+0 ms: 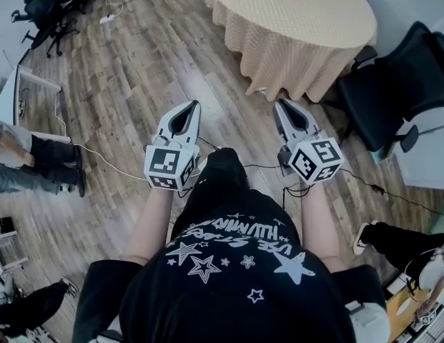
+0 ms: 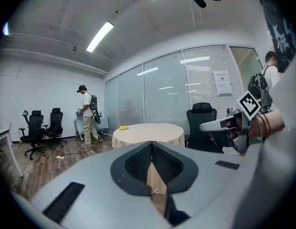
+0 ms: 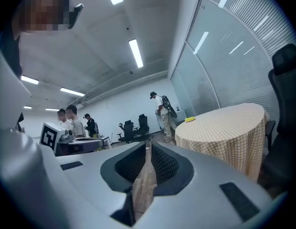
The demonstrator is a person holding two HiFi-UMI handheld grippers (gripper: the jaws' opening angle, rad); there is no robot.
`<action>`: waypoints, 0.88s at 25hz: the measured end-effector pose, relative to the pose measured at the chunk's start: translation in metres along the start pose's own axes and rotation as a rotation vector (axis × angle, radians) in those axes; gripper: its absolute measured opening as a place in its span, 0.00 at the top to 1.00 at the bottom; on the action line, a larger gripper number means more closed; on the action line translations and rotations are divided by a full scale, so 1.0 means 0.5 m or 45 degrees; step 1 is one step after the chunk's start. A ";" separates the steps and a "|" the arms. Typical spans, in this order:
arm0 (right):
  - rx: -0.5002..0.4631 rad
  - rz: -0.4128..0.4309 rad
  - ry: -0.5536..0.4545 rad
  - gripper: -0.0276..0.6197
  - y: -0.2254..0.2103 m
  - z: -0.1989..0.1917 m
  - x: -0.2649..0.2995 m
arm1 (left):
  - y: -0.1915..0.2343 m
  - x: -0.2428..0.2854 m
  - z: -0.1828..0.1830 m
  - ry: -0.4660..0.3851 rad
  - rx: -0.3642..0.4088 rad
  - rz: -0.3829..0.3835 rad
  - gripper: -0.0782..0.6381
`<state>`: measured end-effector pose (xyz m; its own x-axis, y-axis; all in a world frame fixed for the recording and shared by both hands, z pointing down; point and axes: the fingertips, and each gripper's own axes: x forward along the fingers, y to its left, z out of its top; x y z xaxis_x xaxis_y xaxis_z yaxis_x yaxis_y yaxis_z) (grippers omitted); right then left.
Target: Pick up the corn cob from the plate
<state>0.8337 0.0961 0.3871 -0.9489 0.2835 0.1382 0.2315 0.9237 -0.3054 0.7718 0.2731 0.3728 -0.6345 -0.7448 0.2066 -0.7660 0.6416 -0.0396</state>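
A small yellow thing (image 2: 124,127) lies on the round table with a checked cloth (image 2: 148,133); it shows again as a yellow thing (image 3: 189,119) on the table (image 3: 224,128) in the right gripper view. It is too small to tell corn from plate. In the head view the table (image 1: 293,20) stands ahead and the yellow thing is out of sight. My left gripper (image 1: 194,106) and right gripper (image 1: 280,104) are held side by side over the wooden floor, short of the table. Both are shut and empty, as the left gripper (image 2: 151,143) and right gripper (image 3: 148,145) show in their own views.
A black office chair (image 1: 397,84) stands right of the table. Cables (image 1: 107,166) run across the floor. A seated person's legs (image 1: 36,164) are at the left, another person's foot (image 1: 361,238) at the right. A person with a backpack (image 2: 88,113) stands beyond the table by more chairs (image 2: 40,130).
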 end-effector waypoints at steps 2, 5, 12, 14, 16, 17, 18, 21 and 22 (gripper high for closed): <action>-0.001 0.020 0.003 0.88 -0.002 0.006 0.029 | 0.016 0.016 0.008 -0.007 0.004 0.015 0.88; -0.018 0.052 0.014 0.88 -0.005 0.008 0.071 | 0.053 0.057 0.005 -0.019 -0.014 0.043 0.88; -0.034 0.076 0.065 0.88 -0.050 -0.001 0.181 | 0.140 0.185 -0.003 -0.053 -0.053 0.028 0.88; -0.041 0.051 0.068 0.88 -0.088 0.022 0.238 | 0.185 0.248 0.007 -0.069 -0.081 0.019 0.88; -0.023 0.021 0.060 0.88 -0.124 0.050 0.309 | 0.239 0.309 0.020 -0.072 -0.115 0.007 0.88; -0.011 0.011 0.060 0.88 -0.139 0.062 0.347 | 0.267 0.339 0.025 -0.070 -0.125 0.000 0.88; -0.003 0.004 0.064 0.88 -0.151 0.072 0.386 | 0.295 0.367 0.030 -0.065 -0.129 -0.007 0.88; -0.005 0.000 0.096 0.88 -0.172 0.096 0.500 | 0.382 0.444 0.041 -0.045 -0.138 -0.019 0.88; -0.009 0.002 0.105 0.88 -0.177 0.104 0.535 | 0.411 0.467 0.043 -0.038 -0.145 -0.020 0.88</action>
<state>0.5480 0.0766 0.4021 -0.9279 0.3047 0.2150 0.2345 0.9250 -0.2991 0.4641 0.2273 0.3916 -0.6267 -0.7589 0.1767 -0.7603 0.6452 0.0748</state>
